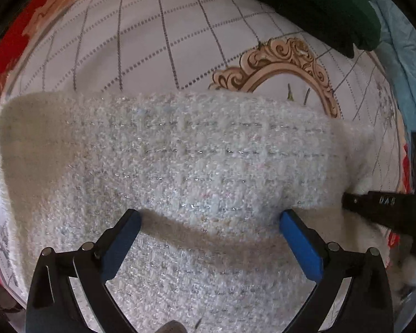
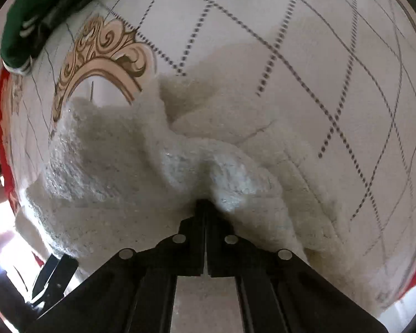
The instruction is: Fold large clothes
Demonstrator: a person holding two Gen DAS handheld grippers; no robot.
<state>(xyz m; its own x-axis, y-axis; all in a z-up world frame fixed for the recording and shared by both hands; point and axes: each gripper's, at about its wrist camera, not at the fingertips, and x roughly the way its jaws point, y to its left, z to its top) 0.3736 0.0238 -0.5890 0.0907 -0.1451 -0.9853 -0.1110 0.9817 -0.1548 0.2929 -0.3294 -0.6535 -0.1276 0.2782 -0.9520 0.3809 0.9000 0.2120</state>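
Observation:
A white fuzzy knitted garment (image 1: pixel 180 161) with faint silver check lines lies spread on a quilted cover. My left gripper (image 1: pixel 210 216) points down over its near part. Its blue pads (image 1: pixel 299 244) stand wide apart, and only flat cloth lies between them. In the right wrist view the same garment (image 2: pixel 111 149) is bunched into ridges. My right gripper (image 2: pixel 203 202) has its black jaws pressed together on a raised fold of it. In the left wrist view the right gripper (image 1: pixel 349 201) shows as a black bar at the garment's right edge.
The white cover (image 1: pixel 152 41) has a dotted grid and a gold scroll-frame print (image 1: pixel 280 61). A dark green garment (image 1: pixel 319 5) lies at its far side, also in the right wrist view (image 2: pixel 27 22). Red edging (image 1: pixel 11 41) runs along the left and blue cloth (image 1: pixel 402 55) lies at the right.

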